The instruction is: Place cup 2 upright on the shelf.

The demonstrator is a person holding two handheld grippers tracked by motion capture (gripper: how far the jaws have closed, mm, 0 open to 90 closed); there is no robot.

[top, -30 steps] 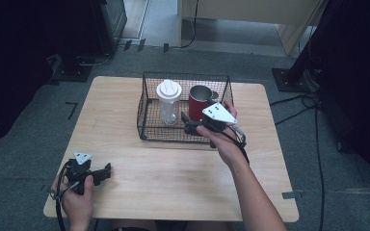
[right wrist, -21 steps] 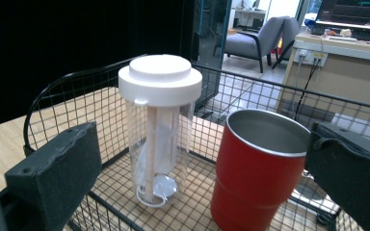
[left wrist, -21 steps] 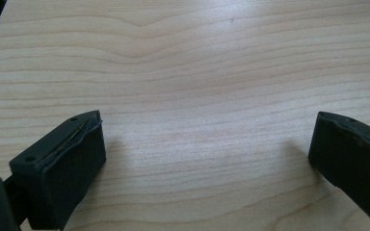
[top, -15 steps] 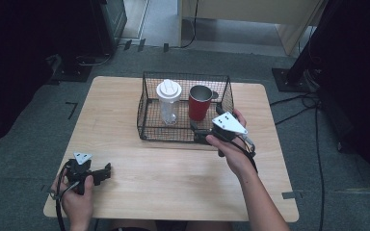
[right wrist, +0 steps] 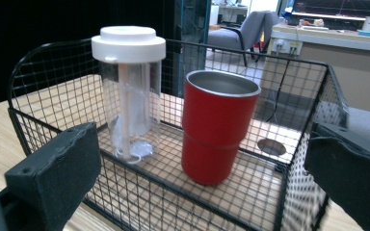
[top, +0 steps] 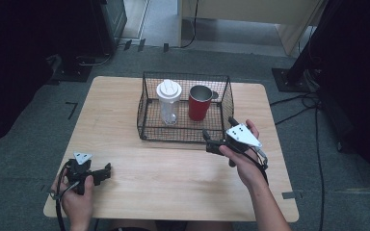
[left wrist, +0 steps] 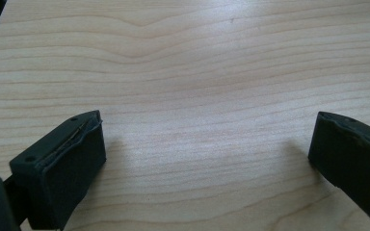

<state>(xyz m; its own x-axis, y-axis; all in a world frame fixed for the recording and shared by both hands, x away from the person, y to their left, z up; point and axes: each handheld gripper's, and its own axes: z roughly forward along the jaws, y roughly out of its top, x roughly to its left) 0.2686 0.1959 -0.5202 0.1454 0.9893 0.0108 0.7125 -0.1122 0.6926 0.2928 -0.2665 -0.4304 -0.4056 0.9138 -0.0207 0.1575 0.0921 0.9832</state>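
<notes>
I am seeing the black wire basket [top: 147, 126] walling in the red metal cup [top: 200, 103] and clear white-lidded jar [top: 168, 102]; only its open top is offering entry. Bare wooden table [top: 173, 173] is lying nearside.

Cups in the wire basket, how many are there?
2: a clear plastic tumbler with a white lid at the black wire basket's left, a red metal cup at its right.

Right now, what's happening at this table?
A person holds a gripper in each hand at a light wooden table. The right gripper, open and empty, sits just in front of the black wire basket, facing it. Inside stand a red metal cup and a clear plastic bottle with a white lid, both upright. The left gripper, also open, rests near the table's front left corner, away from everything.
</notes>
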